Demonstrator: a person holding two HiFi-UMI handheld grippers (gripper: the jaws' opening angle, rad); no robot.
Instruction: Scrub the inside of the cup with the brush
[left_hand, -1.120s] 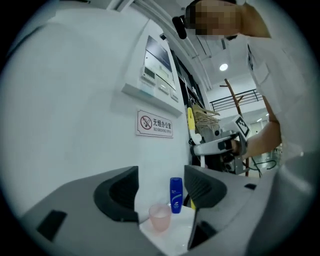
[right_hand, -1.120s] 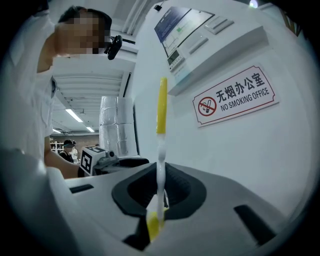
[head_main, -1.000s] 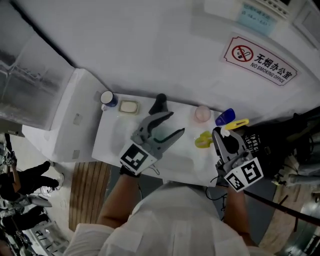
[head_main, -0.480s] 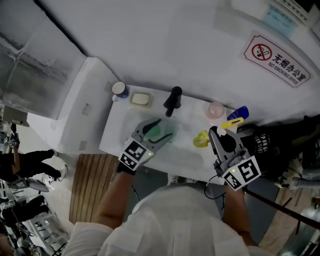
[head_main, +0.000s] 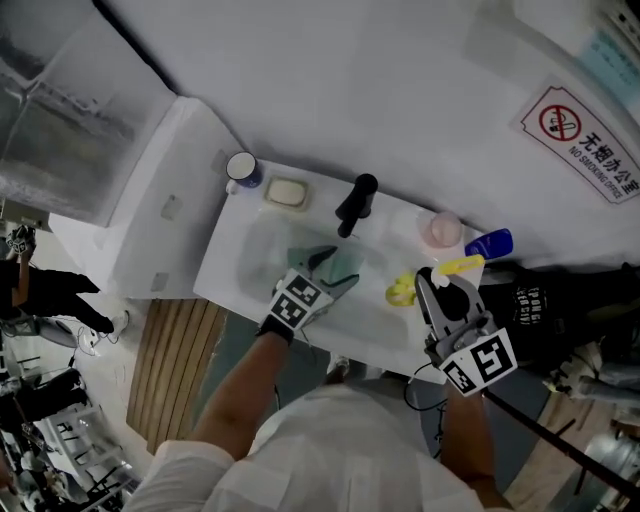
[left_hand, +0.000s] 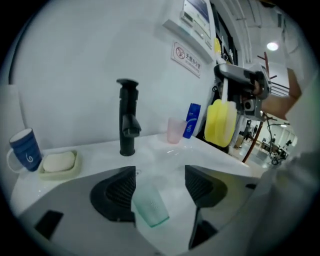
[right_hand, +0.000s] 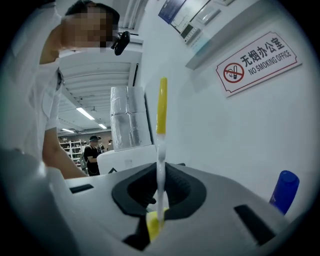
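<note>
Cup pickup: left gripper (left_hand: 160, 186) jaws apart, just opening around pale-green plastic cup (left_hand: 150, 206) before black tap (left_hand: 127, 117); right gripper (right_hand: 160, 195) clamps yellow-handled brush (right_hand: 161, 107). Next: squeeze cup.

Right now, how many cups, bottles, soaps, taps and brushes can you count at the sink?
Cups: 3 - blue mug, pink cup, green cup
Bottles: 1 - blue bottle
Soaps: 1 - soap bar
Taps: 1 - black tap
Brushes: 1 - yellow brush
Total: 7
</note>
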